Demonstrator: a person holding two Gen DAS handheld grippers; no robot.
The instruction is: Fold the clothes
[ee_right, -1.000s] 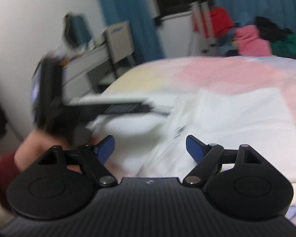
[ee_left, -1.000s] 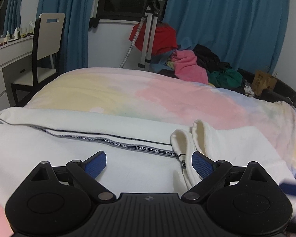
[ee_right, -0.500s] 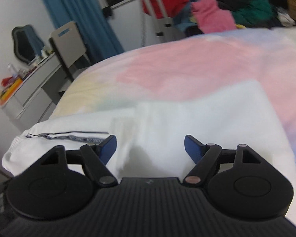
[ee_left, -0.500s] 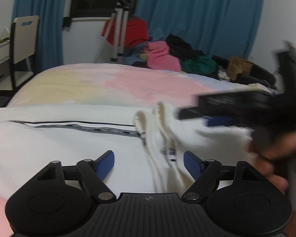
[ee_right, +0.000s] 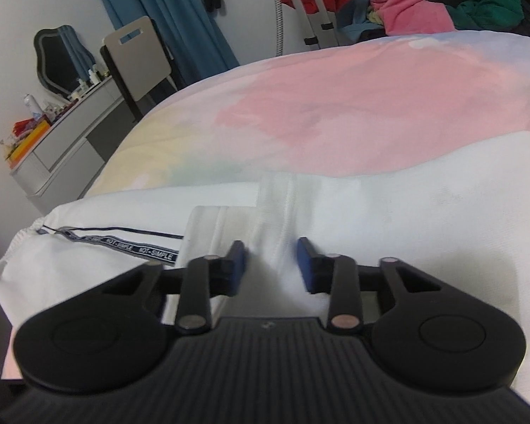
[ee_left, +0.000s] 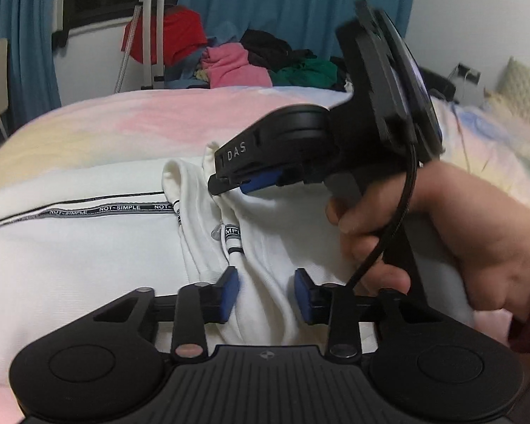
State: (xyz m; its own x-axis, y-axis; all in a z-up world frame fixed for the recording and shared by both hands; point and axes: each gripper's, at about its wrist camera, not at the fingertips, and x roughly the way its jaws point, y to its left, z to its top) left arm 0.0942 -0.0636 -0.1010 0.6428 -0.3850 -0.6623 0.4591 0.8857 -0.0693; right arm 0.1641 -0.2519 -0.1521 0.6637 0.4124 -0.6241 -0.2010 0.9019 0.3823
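A white sweatshirt-like garment with a black "NOT-SIMPLE" tape stripe lies spread on the bed. My left gripper is pressed onto it, its jaws narrowed around a raised fold near a drawstring. A hand holds my right gripper just beyond, its tip at the garment's far bunched edge. In the right wrist view the right gripper is likewise narrowed on a fold of the garment, right of the stripe.
The pastel pink and yellow bedcover stretches beyond the garment. A pile of pink, green and black clothes and a tripod stand behind the bed. A chair and a dresser are at the left.
Both grippers have come down onto the garment's middle and their jaws have closed from wide open to a narrow gap around folds. The right gripper swung in front of the left one.
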